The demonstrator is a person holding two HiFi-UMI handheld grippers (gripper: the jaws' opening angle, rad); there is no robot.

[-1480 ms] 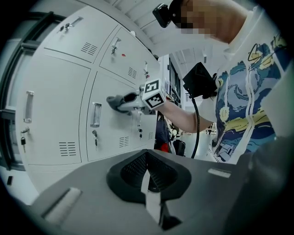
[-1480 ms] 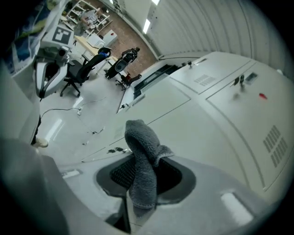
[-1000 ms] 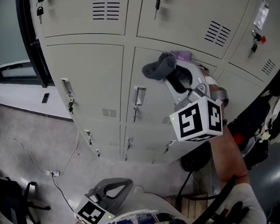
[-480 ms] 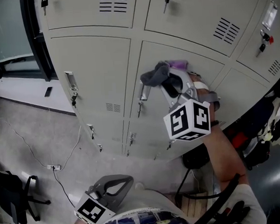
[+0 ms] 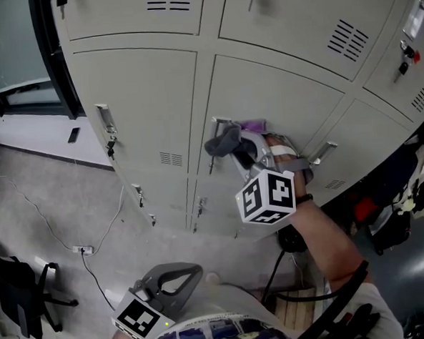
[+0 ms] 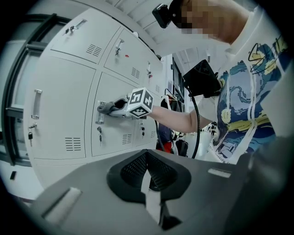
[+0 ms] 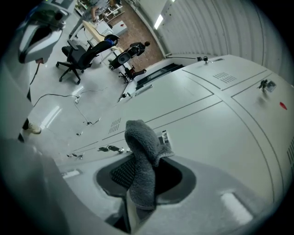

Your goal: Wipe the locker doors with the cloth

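Two tools in head view: my right tool [image 5: 232, 144] is up at a locker door [image 5: 294, 103], with the grey cloth [image 5: 221, 138] bunched near the door's left edge. My left tool [image 5: 174, 281] is low by my body, well apart from the lockers.
Left gripper view: jaws together, nothing between them.
Right gripper view: jaws clenched on the cloth, a fold standing above them, door close ahead.

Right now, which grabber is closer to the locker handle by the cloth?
Right. The right gripper holds the grey cloth right at the handle on the locker door; the left gripper hangs low by the person's waist, well away.
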